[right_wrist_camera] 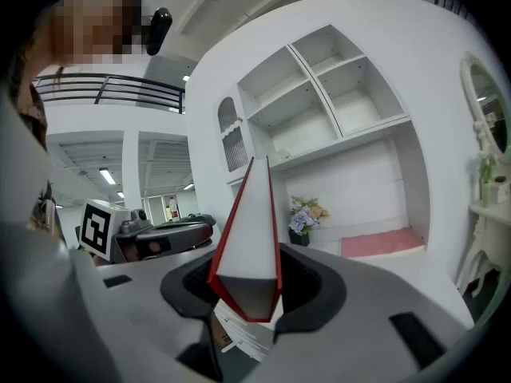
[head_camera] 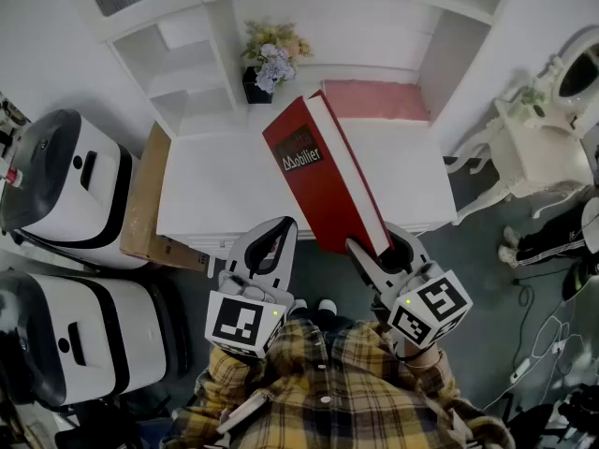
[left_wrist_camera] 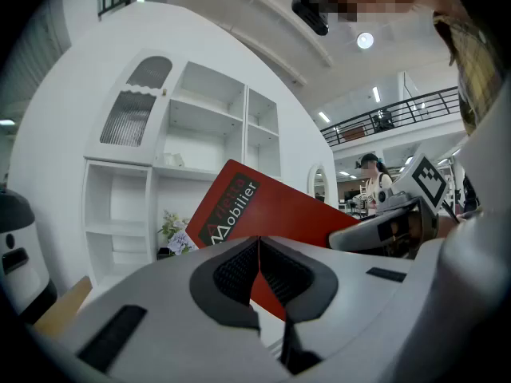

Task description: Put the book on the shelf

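A thick red book (head_camera: 323,171) with white page edges and "Mobilier" on its cover stands tilted above the white desk (head_camera: 215,195). My right gripper (head_camera: 379,251) is shut on its lower end; in the right gripper view the book (right_wrist_camera: 247,238) rises straight up from between the jaws. My left gripper (head_camera: 271,241) hovers beside it at the desk's front edge, shut and holding nothing. In the left gripper view the red cover (left_wrist_camera: 263,214) sits just beyond the shut jaws. The white shelf unit (head_camera: 281,7) stands behind the desk.
A small dark pot of flowers (head_camera: 267,59) and a pink cushion (head_camera: 374,101) sit at the desk's back. Cardboard (head_camera: 145,204) leans at the desk's left, with two white machines (head_camera: 65,185) beside it. A white side table (head_camera: 529,129) stands to the right.
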A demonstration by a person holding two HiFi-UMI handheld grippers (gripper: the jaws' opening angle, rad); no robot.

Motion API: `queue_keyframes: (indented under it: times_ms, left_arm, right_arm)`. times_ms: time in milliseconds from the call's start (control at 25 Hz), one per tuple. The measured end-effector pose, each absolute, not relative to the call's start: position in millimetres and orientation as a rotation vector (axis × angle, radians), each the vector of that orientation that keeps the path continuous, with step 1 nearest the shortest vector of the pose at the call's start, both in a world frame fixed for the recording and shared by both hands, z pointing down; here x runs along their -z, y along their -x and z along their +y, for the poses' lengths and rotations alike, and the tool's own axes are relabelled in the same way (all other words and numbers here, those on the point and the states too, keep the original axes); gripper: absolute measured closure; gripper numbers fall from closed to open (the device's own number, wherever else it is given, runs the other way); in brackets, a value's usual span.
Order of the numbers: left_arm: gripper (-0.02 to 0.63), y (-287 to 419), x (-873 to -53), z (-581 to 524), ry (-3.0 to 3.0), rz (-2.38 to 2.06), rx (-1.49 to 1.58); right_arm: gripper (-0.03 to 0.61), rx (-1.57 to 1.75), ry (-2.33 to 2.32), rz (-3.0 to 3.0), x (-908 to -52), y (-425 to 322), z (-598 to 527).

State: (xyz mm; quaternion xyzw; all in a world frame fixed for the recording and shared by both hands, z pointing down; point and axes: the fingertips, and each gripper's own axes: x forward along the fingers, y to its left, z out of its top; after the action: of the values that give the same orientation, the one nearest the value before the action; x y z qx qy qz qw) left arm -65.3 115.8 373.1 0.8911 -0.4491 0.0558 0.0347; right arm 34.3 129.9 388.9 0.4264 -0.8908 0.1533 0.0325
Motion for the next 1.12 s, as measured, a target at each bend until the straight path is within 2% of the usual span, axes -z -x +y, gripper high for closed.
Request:
queue_keyframes:
  times_ms: [880, 1120]
  left_arm:
    - [0.591, 21, -366, 112, -2.772, -1.406, -0.153]
    - [0.591, 29, -370, 117, -2.741, -1.435, -0.173]
  right_arm:
    - [0.403, -0.458, -1.341, -2.811, -371, -88, 131]
    - [0.403, -0.469, -1.345, -2.852, -361, -95, 133]
